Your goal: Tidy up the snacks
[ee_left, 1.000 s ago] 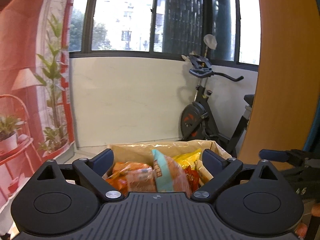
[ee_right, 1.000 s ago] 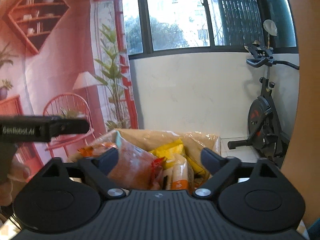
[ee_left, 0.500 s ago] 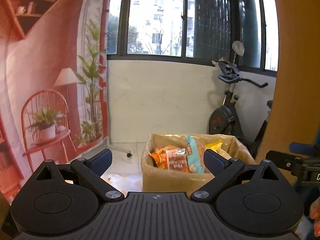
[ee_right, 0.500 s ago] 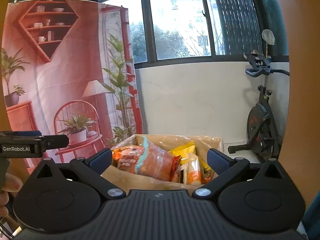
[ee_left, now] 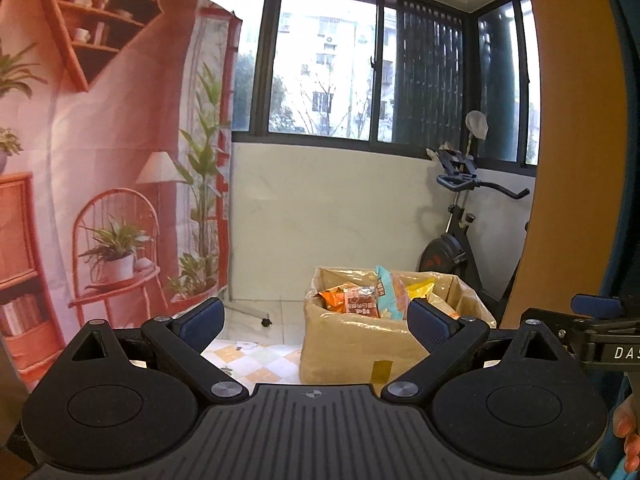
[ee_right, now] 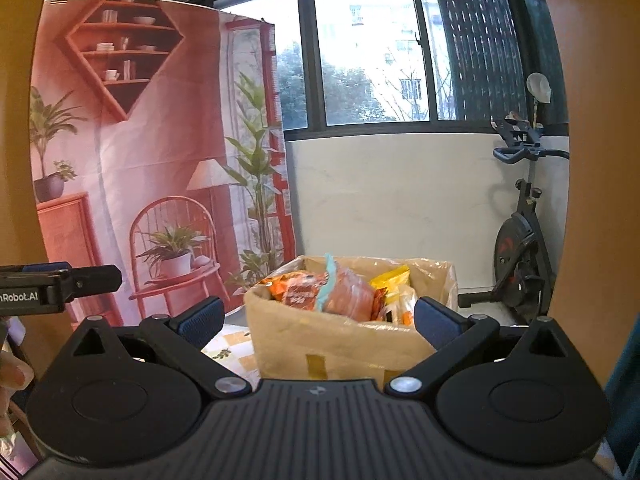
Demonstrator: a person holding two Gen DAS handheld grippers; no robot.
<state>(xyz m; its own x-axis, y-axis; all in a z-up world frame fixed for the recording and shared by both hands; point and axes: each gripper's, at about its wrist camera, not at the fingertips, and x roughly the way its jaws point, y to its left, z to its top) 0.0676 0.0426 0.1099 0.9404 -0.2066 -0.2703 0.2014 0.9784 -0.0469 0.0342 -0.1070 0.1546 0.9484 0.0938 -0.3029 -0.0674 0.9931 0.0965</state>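
A brown cardboard box (ee_left: 360, 356) (ee_right: 320, 340) stands on a patterned floor and holds several snack packets: an orange one (ee_left: 362, 300) (ee_right: 296, 290), a teal-edged one (ee_left: 390, 292) (ee_right: 346, 294) and a yellow one (ee_left: 420, 286) (ee_right: 394, 276). My left gripper (ee_left: 314, 322) is open and holds nothing, well back from the box. My right gripper (ee_right: 318, 318) is open too, with the box seen between its fingers but far off. Each gripper shows at the edge of the other's view.
An exercise bike (ee_left: 460, 240) (ee_right: 520, 248) stands right of the box by a white wall under windows. A red printed backdrop (ee_left: 112, 160) (ee_right: 152, 152) hangs on the left. An orange panel (ee_left: 568, 140) fills the right edge. A hand (ee_left: 628, 440) shows at the lower right.
Both grippers have pulled back from the box, which now looks smaller and farther off, with the floor in front of it showing. Both stay open.
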